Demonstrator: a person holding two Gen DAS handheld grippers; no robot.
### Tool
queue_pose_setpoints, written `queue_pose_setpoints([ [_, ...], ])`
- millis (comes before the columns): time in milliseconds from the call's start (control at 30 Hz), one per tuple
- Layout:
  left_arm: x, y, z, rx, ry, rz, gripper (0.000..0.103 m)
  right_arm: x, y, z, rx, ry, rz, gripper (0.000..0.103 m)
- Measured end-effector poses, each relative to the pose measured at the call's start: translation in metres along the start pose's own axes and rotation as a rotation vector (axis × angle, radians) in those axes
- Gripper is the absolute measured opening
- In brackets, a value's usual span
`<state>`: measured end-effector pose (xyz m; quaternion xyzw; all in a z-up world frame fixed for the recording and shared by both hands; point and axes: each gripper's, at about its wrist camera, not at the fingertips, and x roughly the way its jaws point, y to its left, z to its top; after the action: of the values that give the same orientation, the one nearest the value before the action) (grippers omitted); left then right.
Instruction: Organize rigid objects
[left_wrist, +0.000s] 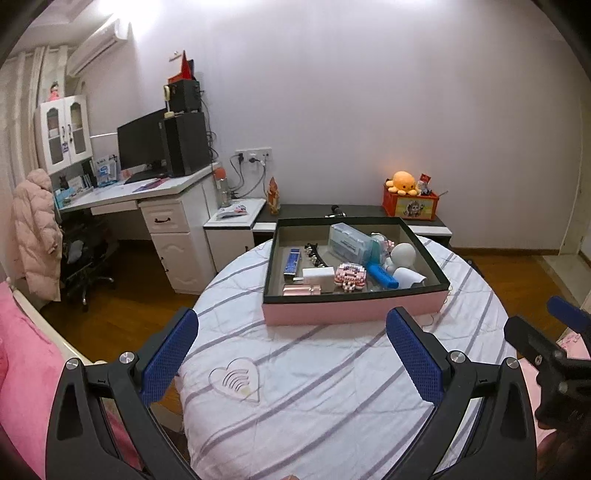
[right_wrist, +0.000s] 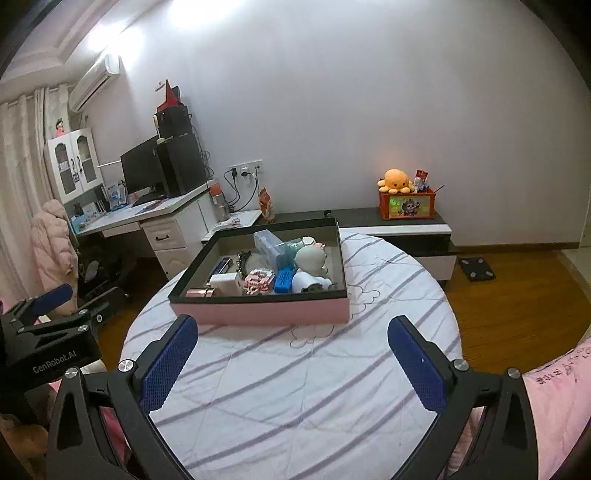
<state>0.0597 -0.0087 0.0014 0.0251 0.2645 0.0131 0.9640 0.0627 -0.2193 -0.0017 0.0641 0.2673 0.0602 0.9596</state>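
- left gripper (left_wrist: 291, 345) spread wide, nothing between the blue pads (left_wrist: 168, 360); hangs over the near part of the round table (left_wrist: 332, 406); the box lies further back
- right gripper (right_wrist: 291, 347) also released, empty; same pose over the striped cloth (right_wrist: 295, 387), just short of the box front
- pink box (left_wrist: 351, 308) with a dark inner rim sits on the far half of the table, flat, open top; apart from both grippers
- inside the box: blue stick (left_wrist: 293, 261) upright-ish at left; white charger block (left_wrist: 317, 276) beside a pink brick figure (left_wrist: 350, 275); rose-gold tube (left_wrist: 301, 290) lying along the front wall; blue bar (left_wrist: 384, 276) leaning right of the brick figure; white round-headed figurine (left_wrist: 403, 254) at right; clear plastic case (left_wrist: 349, 242) at the back; black beaded item (left_wrist: 314, 254), possibly a hair clip, too small to tell
- heart-shaped clear piece (left_wrist: 236, 380) lies flat on the cloth, outside the box, near the left gripper's left finger; not touched
- each gripper shows at the edge of the other's view; side by side, apart
- background: white desk (left_wrist: 147, 192) with monitor (left_wrist: 142, 142) at left; orange plush octopus (left_wrist: 404, 182) on a red box on the low cabinet
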Motion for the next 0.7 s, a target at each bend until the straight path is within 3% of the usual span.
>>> queue_pose_setpoints([
  [300, -0.026, 0.014, -0.022, -0.018, -0.022, 0.010, 0.103, -0.032, 0.035, -0.015, -0.072, -0.053, 0.002, 0.103],
  [700, -0.027, 0.015, -0.026, -0.035, -0.015, 0.006, 0.103, -0.042, 0.039, -0.013, -0.068, -0.069, -0.009, 0.103],
])
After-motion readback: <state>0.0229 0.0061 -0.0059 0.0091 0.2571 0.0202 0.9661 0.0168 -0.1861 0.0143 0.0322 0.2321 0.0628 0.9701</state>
